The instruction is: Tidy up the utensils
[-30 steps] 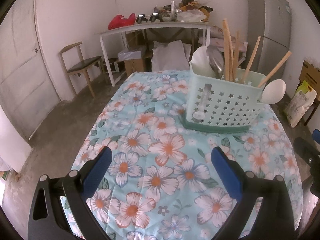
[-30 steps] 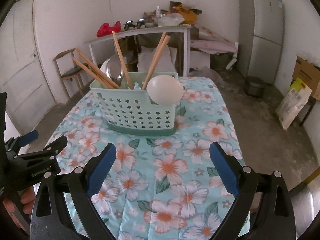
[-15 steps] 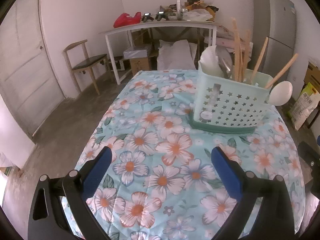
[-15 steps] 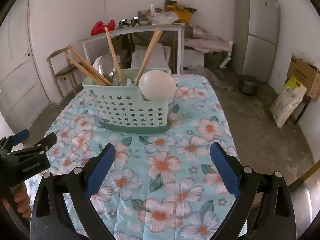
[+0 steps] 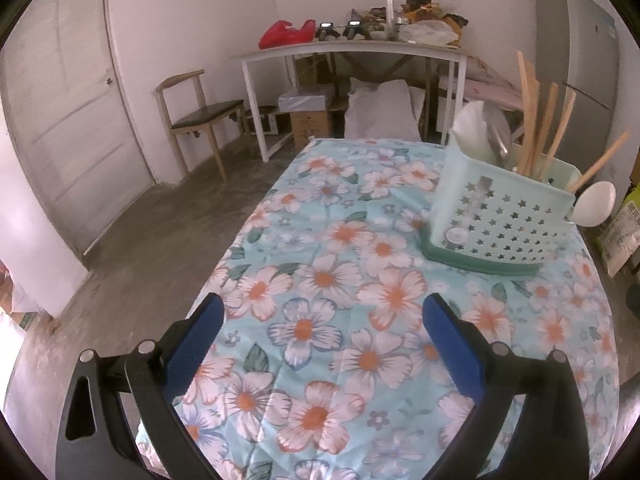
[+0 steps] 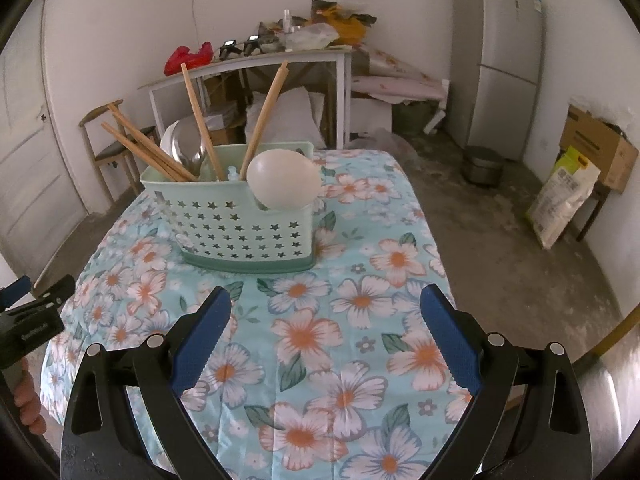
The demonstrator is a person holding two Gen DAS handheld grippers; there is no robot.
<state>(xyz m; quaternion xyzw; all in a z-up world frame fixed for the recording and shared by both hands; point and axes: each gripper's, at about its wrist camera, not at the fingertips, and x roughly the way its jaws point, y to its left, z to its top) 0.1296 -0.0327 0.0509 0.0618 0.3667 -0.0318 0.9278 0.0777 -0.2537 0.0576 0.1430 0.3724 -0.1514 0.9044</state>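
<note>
Both claws [image 5: 323, 334] [image 6: 325, 325] agape, empty, utensil basket [image 6: 244, 224] well ahead on tablecloth [image 6: 352, 344].

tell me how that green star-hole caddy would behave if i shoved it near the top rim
The caddy looks like thin perforated plastic, so probably light and a bit flexible. Long chopsticks and a white ladle rise above its rim, so a high push may tip it rather than slide it. The floral tablecloth could bunch under its base.
</note>
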